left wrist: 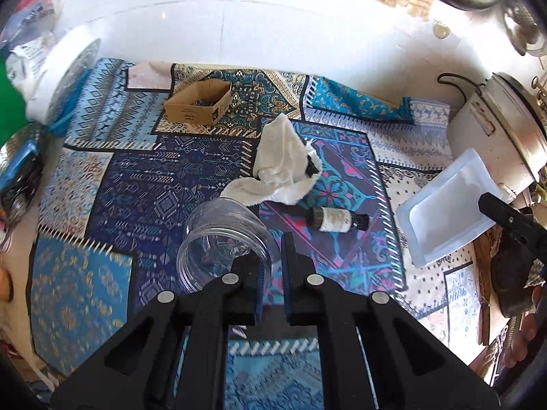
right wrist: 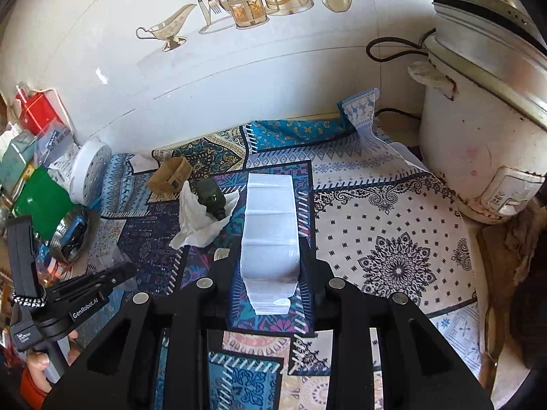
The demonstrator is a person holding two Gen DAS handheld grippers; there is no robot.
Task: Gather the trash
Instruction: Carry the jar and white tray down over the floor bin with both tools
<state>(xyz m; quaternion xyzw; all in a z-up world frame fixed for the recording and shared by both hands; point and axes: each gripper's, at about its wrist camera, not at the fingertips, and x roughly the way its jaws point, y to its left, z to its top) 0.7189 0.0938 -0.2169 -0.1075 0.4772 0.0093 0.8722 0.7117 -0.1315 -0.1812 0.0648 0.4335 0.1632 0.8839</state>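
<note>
Patchwork-patterned cloth point(left wrist: 143, 184) covers counter against white wall point(left wrist: 239, 17).

The tissue point(left wrist: 280, 167) hides part of a dark thing beneath it. The cooker point(right wrist: 478, 130) runs off the right edge. The box's point(left wrist: 198, 102) contents are too dim to tell.

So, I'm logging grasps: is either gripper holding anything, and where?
The right gripper holds the white tray by its near end, between the fingers. The left gripper grips the clear jar by its rim.
</note>
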